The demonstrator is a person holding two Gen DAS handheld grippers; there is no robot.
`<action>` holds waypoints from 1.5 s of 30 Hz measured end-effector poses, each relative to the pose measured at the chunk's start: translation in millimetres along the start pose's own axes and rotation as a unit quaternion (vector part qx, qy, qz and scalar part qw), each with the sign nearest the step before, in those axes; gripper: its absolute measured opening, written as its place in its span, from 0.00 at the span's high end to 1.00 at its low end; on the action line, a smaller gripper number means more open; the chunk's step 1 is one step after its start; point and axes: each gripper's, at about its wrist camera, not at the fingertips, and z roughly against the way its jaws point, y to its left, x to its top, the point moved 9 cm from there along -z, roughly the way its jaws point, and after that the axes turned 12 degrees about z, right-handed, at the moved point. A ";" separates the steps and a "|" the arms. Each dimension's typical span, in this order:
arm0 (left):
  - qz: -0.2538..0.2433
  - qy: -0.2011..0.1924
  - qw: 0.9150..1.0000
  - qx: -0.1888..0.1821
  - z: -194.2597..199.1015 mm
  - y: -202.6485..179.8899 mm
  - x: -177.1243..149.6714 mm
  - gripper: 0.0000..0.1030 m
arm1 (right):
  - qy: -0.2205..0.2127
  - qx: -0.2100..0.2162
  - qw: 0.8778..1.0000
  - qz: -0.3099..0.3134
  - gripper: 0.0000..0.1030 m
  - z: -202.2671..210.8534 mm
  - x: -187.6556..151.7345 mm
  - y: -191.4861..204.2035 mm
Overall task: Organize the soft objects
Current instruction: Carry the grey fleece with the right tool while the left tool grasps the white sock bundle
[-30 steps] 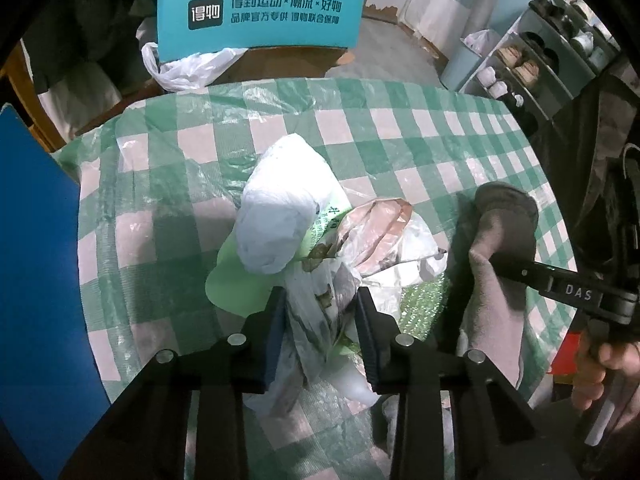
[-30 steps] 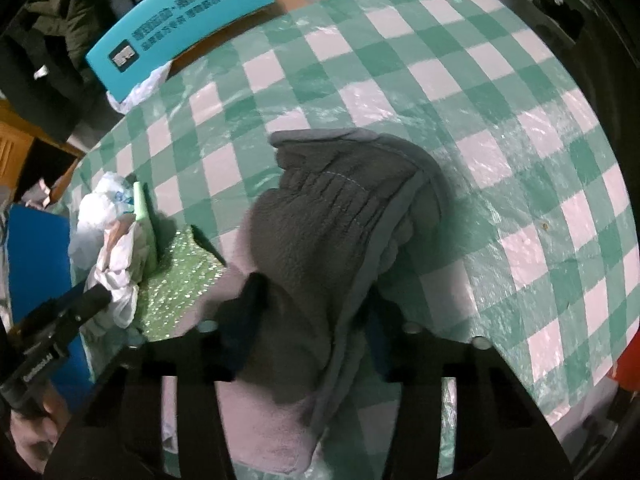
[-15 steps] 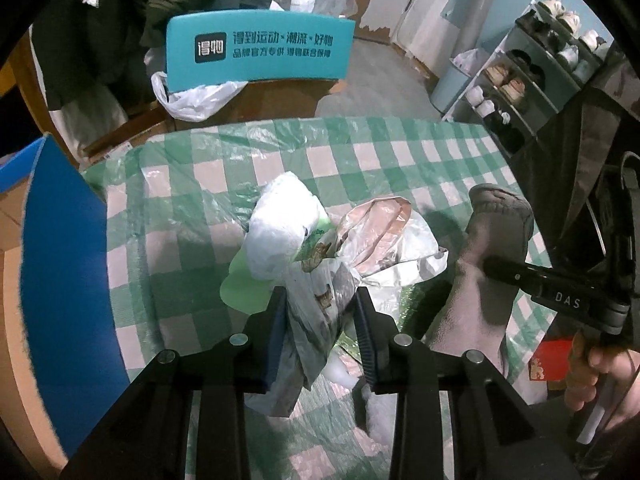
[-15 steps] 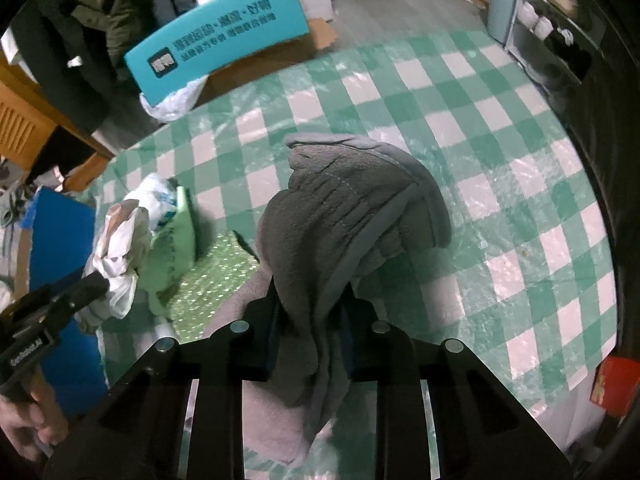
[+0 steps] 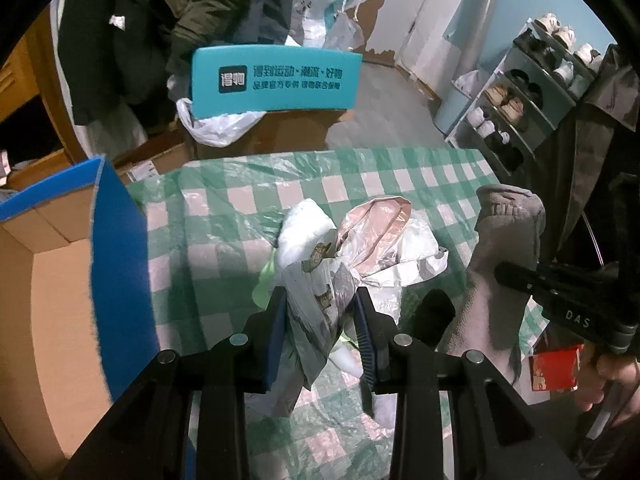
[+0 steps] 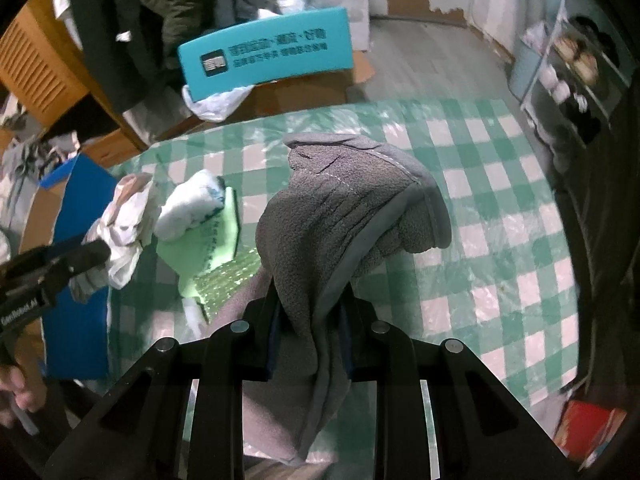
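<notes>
My left gripper (image 5: 320, 300) is shut on a crumpled white and pink plastic bag (image 5: 360, 252), held above the green checked tablecloth (image 5: 224, 208). My right gripper (image 6: 310, 304) is shut on a grey fleece glove (image 6: 340, 208), lifted off the cloth; the glove also shows at the right in the left wrist view (image 5: 504, 248). A white rolled bag (image 6: 192, 204), a light green sheet (image 6: 212, 240) and green bubble wrap (image 6: 228, 276) lie on the table below.
An open cardboard box with blue flaps (image 5: 48, 280) stands at the table's left. A teal chair back (image 5: 272, 80) is behind the table. A shoe rack (image 5: 532, 92) stands at the far right. A red packet (image 5: 554, 368) lies near the right hand.
Both grippers have risen, lifting the plastic bag and the grey glove off the table. The right gripper closed on the glove. The cardboard box has come into view at the left.
</notes>
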 end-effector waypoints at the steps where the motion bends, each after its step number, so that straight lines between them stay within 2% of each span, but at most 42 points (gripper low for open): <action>1: 0.001 -0.002 1.000 0.000 2.0 1.3 0.9 0.68 | -0.002 -0.002 1.000 0.005 0.79 2.7 1.2 2.5; 15: 0.014 -0.032 0.999 0.012 46.8 26.6 2.9 0.68 | -0.026 -0.014 0.996 0.081 0.79 31.7 20.8 44.5; 33: 0.035 -0.065 0.997 0.037 90.2 69.2 1.4 0.68 | -0.037 0.003 0.989 0.140 0.79 44.6 42.4 106.9; 45: 0.050 -0.085 0.994 0.049 112.3 102.9 2.9 0.68 | -0.041 0.036 0.982 0.183 0.79 47.3 59.9 172.3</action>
